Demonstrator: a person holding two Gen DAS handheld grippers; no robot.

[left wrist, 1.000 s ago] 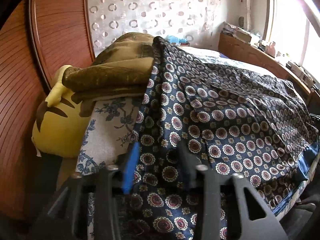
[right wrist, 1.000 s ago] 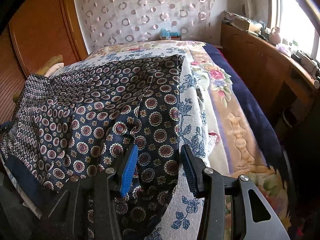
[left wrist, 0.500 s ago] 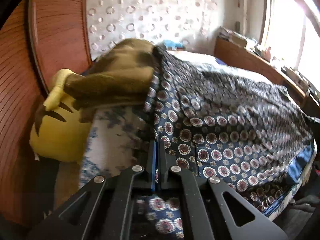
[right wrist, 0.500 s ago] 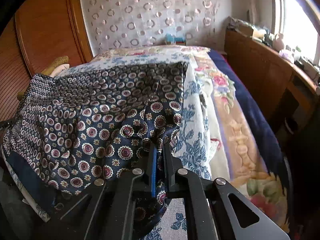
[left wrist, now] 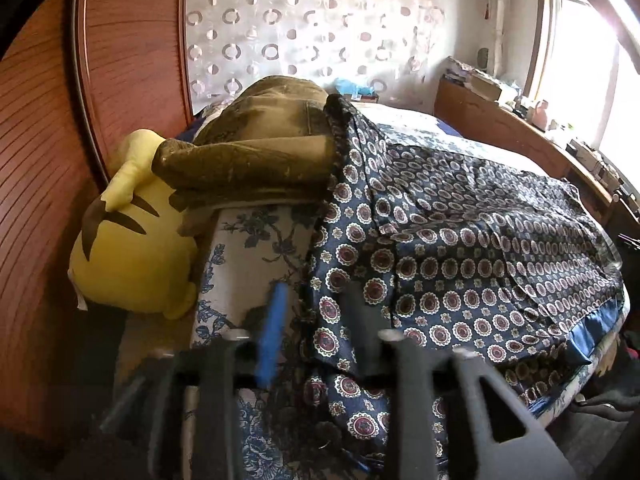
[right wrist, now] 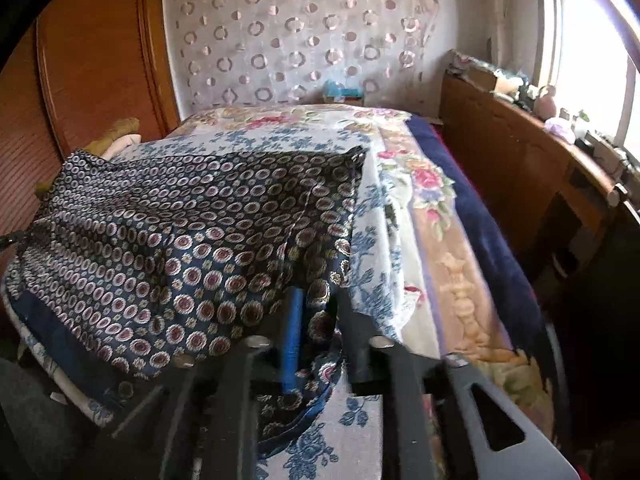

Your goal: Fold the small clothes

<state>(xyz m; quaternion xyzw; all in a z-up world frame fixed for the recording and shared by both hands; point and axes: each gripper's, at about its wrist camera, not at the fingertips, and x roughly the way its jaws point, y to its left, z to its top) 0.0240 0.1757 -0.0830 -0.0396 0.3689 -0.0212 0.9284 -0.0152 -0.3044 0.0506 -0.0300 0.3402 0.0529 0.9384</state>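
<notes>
The bed (right wrist: pixel 404 216), covered by a floral sheet, is used as the folding surface; the navy patterned garment (left wrist: pixel 460 248) is spread flat over its near end, probably so that a fold can be made; its long axis is judged to run from 9 to 3 o'clock, the blue hem at the near edge. A folded olive garment (left wrist: pixel 256 148) is kept aside at 11 o'clock above a yellow plush toy (left wrist: pixel 132 248). The left gripper (left wrist: pixel 316 320) and the right gripper (right wrist: pixel 320 320) are seen with jaws parted, fabric lying between them, nothing clamped.
</notes>
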